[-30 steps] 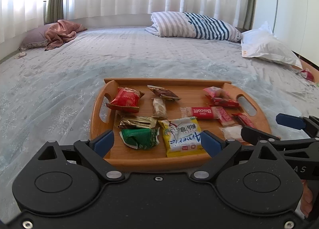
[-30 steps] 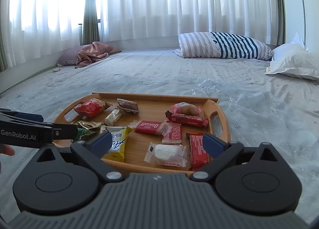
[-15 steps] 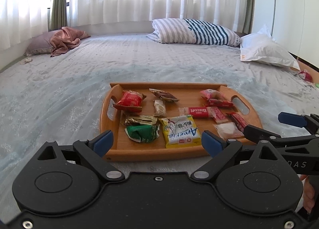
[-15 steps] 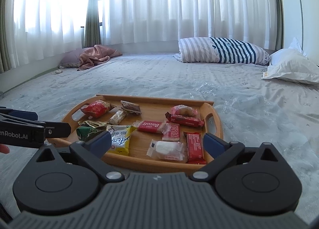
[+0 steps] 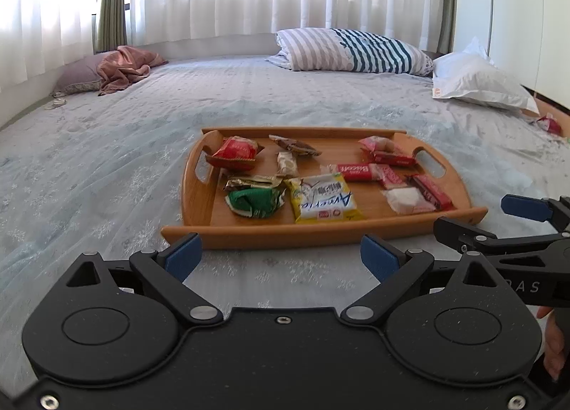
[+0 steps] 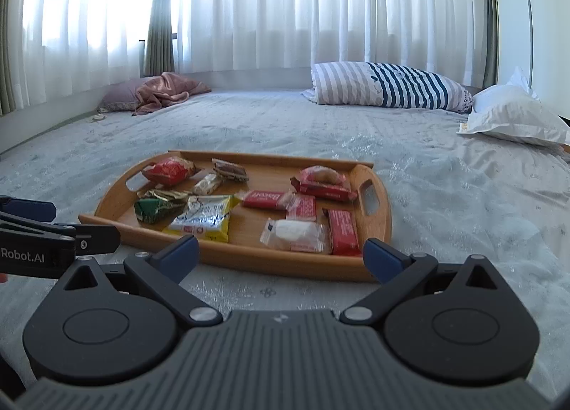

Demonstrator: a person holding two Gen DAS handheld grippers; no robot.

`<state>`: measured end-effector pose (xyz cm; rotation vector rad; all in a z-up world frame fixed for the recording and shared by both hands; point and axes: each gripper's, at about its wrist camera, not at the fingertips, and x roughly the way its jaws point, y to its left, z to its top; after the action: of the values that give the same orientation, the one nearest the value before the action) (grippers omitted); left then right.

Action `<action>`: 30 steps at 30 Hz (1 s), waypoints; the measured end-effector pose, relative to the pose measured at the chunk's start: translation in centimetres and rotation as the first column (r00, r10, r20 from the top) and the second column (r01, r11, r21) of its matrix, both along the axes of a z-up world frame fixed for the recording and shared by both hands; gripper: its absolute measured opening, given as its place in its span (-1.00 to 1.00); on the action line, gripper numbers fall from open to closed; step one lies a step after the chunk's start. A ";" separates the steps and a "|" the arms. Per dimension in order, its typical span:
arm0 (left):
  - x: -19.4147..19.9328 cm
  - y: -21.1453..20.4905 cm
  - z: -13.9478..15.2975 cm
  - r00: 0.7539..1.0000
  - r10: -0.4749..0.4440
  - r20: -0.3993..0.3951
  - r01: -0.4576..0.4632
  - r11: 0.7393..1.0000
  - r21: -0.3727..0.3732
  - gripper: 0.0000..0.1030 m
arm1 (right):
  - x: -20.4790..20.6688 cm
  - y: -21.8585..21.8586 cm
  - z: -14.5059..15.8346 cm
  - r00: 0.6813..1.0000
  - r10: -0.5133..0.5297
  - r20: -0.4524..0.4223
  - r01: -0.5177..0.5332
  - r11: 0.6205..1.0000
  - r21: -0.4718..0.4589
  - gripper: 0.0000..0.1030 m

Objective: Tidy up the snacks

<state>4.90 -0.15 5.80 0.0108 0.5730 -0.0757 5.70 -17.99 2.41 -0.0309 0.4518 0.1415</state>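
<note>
On the bed (image 5: 107, 167) sits a wooden tray (image 5: 320, 231) of snacks, a yellow packet (image 5: 324, 198) near its front edge. Both tools hang short of the tray's near rim, left tool (image 5: 281, 256) and right tool (image 6: 281, 256), jaws spread apart, holding nothing.

I see bright daylight blowing out the sheer curtains (image 6: 267, 10) at the back, glare flashing off the yellow packet (image 6: 205, 217), soft shadows on the bed (image 5: 107, 167), fisheye bending and dark corners at every edge
</note>
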 end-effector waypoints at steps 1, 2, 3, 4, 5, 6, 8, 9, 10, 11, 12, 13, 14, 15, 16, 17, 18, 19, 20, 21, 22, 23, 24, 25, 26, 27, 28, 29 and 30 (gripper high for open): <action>-0.1 0.0 -0.3 1.000 0.004 -0.002 -0.004 1.000 0.004 0.86 | 0.0 0.0 -0.2 1.000 -0.002 -0.005 0.002 1.000 0.000 1.00; -0.2 0.0 -0.6 1.000 0.005 -0.008 -0.005 1.000 0.004 0.86 | 0.0 0.0 -0.5 1.000 -0.005 -0.009 0.005 1.000 0.000 1.00; -0.2 0.0 -1.0 1.000 0.007 -0.016 -0.007 1.000 0.001 0.86 | -0.1 0.0 -0.8 1.000 -0.008 -0.014 0.008 1.000 -0.001 1.00; -0.3 0.0 -1.3 1.000 0.010 -0.024 -0.011 1.000 -0.004 0.86 | -0.1 0.0 -1.0 1.000 -0.012 -0.019 0.012 1.000 -0.001 1.00; -0.3 0.1 -1.7 0.999 0.013 -0.031 -0.014 1.000 -0.010 0.86 | -0.2 0.0 -1.2 1.000 -0.015 -0.023 0.015 1.000 -0.001 1.00; -0.4 0.2 -2.0 0.999 0.015 -0.036 -0.016 1.000 -0.014 0.86 | -0.3 0.1 -1.5 0.999 -0.018 -0.027 0.018 1.000 -0.003 1.00; -0.4 0.3 -2.5 0.999 0.023 -0.042 -0.023 1.000 -0.014 0.86 | -0.5 0.1 -1.9 0.999 -0.022 -0.034 0.022 1.000 -0.006 1.00; -0.4 0.4 -2.8 0.999 0.027 -0.044 -0.028 1.000 -0.013 0.86 | -0.6 0.2 -2.2 0.999 -0.024 -0.036 0.024 1.000 -0.009 1.00; -0.4 0.4 -3.1 0.999 0.031 -0.044 -0.031 0.999 -0.011 0.86 | -0.7 0.2 -2.4 0.999 -0.027 -0.038 0.026 1.000 -0.013 1.00; -0.4 0.4 -3.3 0.998 0.033 -0.047 -0.034 0.999 -0.010 0.86 | -0.7 0.2 -2.6 0.999 -0.029 -0.041 0.029 0.999 -0.016 1.00; -0.4 0.5 -3.6 0.998 0.036 -0.052 -0.037 0.999 -0.010 0.86 | -0.7 0.3 -2.8 0.999 -0.032 -0.044 0.031 0.999 -0.017 1.00; -0.4 0.5 -3.9 0.998 0.037 -0.058 -0.038 0.999 -0.013 0.86 | -0.8 0.3 -3.0 0.998 -0.034 -0.049 0.033 0.999 -0.017 1.00; -0.4 0.6 -4.2 0.997 0.038 -0.063 -0.039 0.999 -0.014 0.86 | -0.8 0.3 -3.2 0.998 -0.034 -0.054 0.033 0.999 -0.015 1.00; -0.4 0.6 -4.5 0.997 0.039 -0.068 -0.040 0.999 -0.016 0.86 | -0.8 0.3 -3.4 0.998 -0.034 -0.059 0.034 0.999 -0.013 1.00; -0.4 0.7 -4.8 0.996 0.042 -0.074 -0.043 0.999 -0.016 0.86 | -0.8 0.2 -3.5 0.997 -0.035 -0.063 0.034 0.999 -0.013 1.00; -0.4 0.7 -5.0 0.996 0.044 -0.079 -0.046 0.999 -0.018 0.86 | -0.8 0.3 -3.7 0.997 -0.036 -0.066 0.035 0.999 -0.015 1.00; -0.4 0.8 -5.3 0.995 0.047 -0.084 -0.049 0.999 -0.020 0.86 | -0.8 0.3 -3.8 0.997 -0.037 -0.068 0.036 0.999 -0.019 1.00; -0.3 0.8 -5.5 0.995 0.049 -0.087 -0.051 0.998 -0.023 0.86 | -0.8 0.3 -3.9 0.997 -0.038 -0.070 0.036 0.999 -0.023 1.00; -0.3 0.9 -5.6 0.994 0.052 -0.092 -0.055 0.998 -0.025 0.86 | -0.8 0.4 -4.1 0.997 -0.038 -0.071 0.036 0.999 -0.027 1.00; -0.3 1.0 -5.8 0.994 0.056 -0.094 -0.059 0.998 -0.027 0.86 | -0.8 0.4 -4.2 0.997 -0.039 -0.073 0.037 0.999 -0.031 1.00; -0.3 1.0 -6.0 0.994 0.059 -0.094 -0.061 0.998 -0.027 0.86 | -0.8 0.5 -4.3 0.996 -0.039 -0.076 0.037 0.999 -0.034 1.00; -0.3 1.0 -6.1 0.994 0.061 -0.090 -0.063 0.998 -0.025 0.86 | -0.7 0.5 -4.5 0.996 -0.040 -0.080 0.037 0.999 -0.036 1.00; -0.3 1.0 -6.2 0.994 0.062 -0.085 -0.064 0.998 -0.020 0.86 | -0.7 0.5 -4.6 0.996 -0.041 -0.085 0.038 0.999 -0.037 1.00; -0.3 1.0 -6.2 0.995 0.064 -0.081 -0.065 0.998 -0.013 0.86 | -0.6 0.5 -4.8 0.995 -0.042 -0.090 0.039 0.999 -0.038 1.00; -0.2 1.0 -6.2 0.995 0.066 -0.078 -0.067 0.998 -0.009 0.86 | -0.6 0.5 -4.9 0.995 -0.043 -0.095 0.040 0.998 -0.038 1.00; -0.1 1.0 -6.2 0.995 0.068 -0.076 -0.069 0.998 -0.007 0.86 | -0.5 0.5 -5.1 0.994 -0.045 -0.100 0.041 0.998 -0.037 1.00; 0.0 1.0 -6.3 0.995 0.071 -0.076 -0.072 0.997 -0.005 0.87 | -0.5 0.5 -5.2 0.994 -0.046 -0.103 0.043 0.998 -0.035 1.00; 0.1 1.1 -6.4 0.994 0.076 -0.075 -0.077 0.997 -0.004 0.88 | -0.5 0.6 -5.3 0.994 -0.047 -0.104 0.044 0.998 -0.034 1.00; 0.2 1.1 -6.4 0.994 0.081 -0.075 -0.082 0.997 -0.002 0.90 | -0.5 0.6 -5.4 0.994 -0.047 -0.103 0.044 0.998 -0.034 1.00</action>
<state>5.11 0.94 -0.64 -0.0204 0.6477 0.0019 5.19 -17.43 -2.94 -0.0447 0.5579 0.0911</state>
